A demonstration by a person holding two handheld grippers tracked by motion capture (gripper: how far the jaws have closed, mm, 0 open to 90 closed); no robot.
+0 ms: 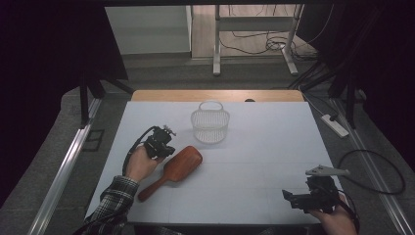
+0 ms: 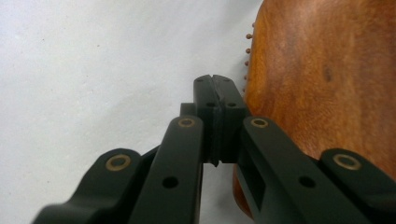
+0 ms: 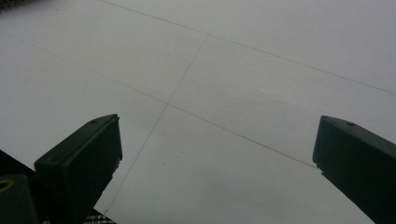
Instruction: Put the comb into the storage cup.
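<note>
A wooden hairbrush (image 1: 172, 170) lies at an angle on the white table top (image 1: 264, 147), its oval head toward the middle and its handle toward the person's left sleeve. My left gripper (image 1: 165, 151) sits at the head's left edge. In the left gripper view its jaws (image 2: 215, 93) are shut pad against pad with nothing between them, and the brush's wooden back (image 2: 322, 84) lies just to their right with bristle tips showing at its rim. My right gripper (image 1: 293, 198) rests near the front right corner. Its jaws (image 3: 217, 128) stand wide open over bare table.
A white mesh basket (image 1: 210, 125) with a handle stands upright behind the brush, near the table's back middle. A wooden strip (image 1: 215, 95) borders the far edge. On the floor at the right lie a power strip (image 1: 335, 125) and cables.
</note>
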